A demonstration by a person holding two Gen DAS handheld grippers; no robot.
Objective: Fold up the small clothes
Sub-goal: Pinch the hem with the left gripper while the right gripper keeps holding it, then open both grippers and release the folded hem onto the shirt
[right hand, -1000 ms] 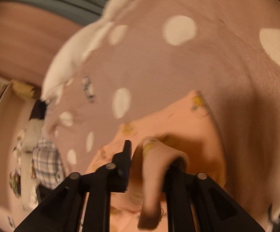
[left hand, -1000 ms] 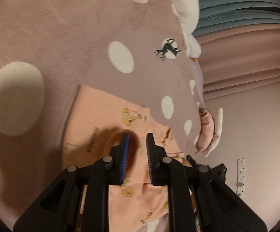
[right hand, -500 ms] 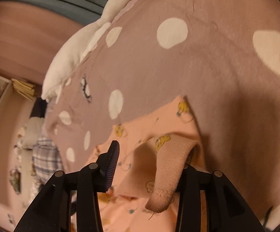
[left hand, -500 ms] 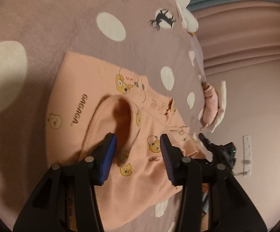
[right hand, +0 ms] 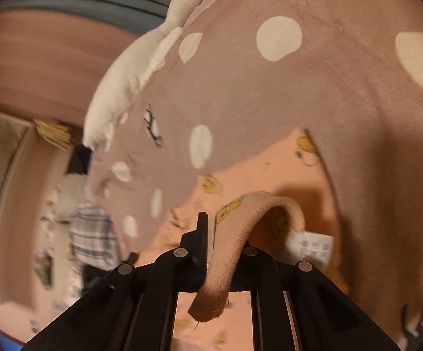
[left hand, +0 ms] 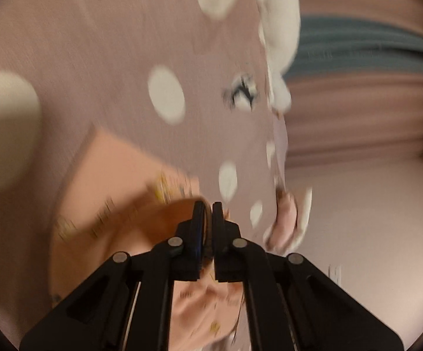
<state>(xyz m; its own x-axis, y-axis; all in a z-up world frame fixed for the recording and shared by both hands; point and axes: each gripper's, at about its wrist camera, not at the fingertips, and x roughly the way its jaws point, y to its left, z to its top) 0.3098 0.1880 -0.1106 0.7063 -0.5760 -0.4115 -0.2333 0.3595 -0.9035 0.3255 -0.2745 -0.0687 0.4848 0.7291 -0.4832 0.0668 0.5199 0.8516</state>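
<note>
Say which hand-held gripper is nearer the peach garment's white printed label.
Right. The right hand-held gripper clamps the peach garment just beside the white printed label; the left hand-held gripper, clamped elsewhere, sees no label.

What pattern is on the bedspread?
White dots on dusty pink bedspread, clearest in the right wrist view.

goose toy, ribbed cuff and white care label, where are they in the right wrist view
goose toy (right hand: 129,70), right wrist view, on its white body
ribbed cuff (right hand: 226,263), right wrist view, on the strip between the fingers
care label (right hand: 313,247), right wrist view, on its printed face
</note>
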